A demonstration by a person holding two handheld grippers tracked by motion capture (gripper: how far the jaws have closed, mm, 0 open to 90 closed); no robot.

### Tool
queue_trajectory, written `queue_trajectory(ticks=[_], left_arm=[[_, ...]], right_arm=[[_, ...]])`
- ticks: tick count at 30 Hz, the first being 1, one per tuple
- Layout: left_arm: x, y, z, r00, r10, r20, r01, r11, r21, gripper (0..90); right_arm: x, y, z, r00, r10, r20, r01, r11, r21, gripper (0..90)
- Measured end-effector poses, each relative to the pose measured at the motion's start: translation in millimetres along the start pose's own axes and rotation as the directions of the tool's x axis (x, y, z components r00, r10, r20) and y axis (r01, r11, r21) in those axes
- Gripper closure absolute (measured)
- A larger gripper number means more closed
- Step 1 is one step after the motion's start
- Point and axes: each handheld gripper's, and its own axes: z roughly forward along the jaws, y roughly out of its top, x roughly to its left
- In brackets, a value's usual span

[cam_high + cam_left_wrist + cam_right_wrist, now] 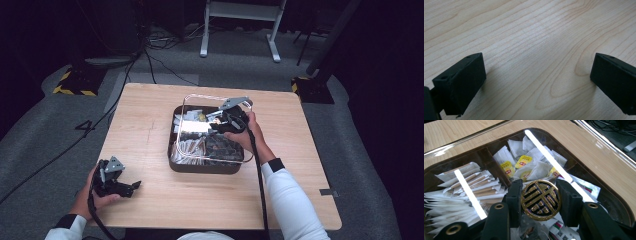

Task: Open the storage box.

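Note:
A dark compartment box (202, 169) stands in the middle of the wooden table (145, 125), holding tea bags (524, 162) and paper sachets (471, 182). Over it is a clear lid (186, 107) with a round black-and-gold knob (540, 200). My right gripper (226, 120) (540, 192) is shut on that knob, one jaw on each side, and the lid looks lifted slightly off the box. My left gripper (131, 187) (537, 72) rests low over bare wood at the near left corner, open with nothing between its jaws.
The box's compartments also hold several small packets (586, 187) on the right side. Bare wood lies to the left and right of the box. Beyond the table are grey carpet, cables (150, 45) and a white stand (240, 15).

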Motion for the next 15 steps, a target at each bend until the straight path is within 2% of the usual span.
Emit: queue_trajectory(ticks=[9, 15], left_arm=[[0.0, 0.0, 0.0, 1.0000, 0.000, 0.000, 0.000, 1.0000, 0.000, 0.4], [0.0, 0.0, 0.0, 1.0000, 0.000, 0.000, 0.000, 1.0000, 0.000, 0.4]], right_arm=[[-8.3, -14.8, -15.2, 0.9999, -0.006, 0.015, 0.006, 1.000, 0.002, 59.8], [-16.4, -25.2, -28.3, 0.9998, 0.003, 0.022, -0.002, 1.000, -0.016, 59.7]])
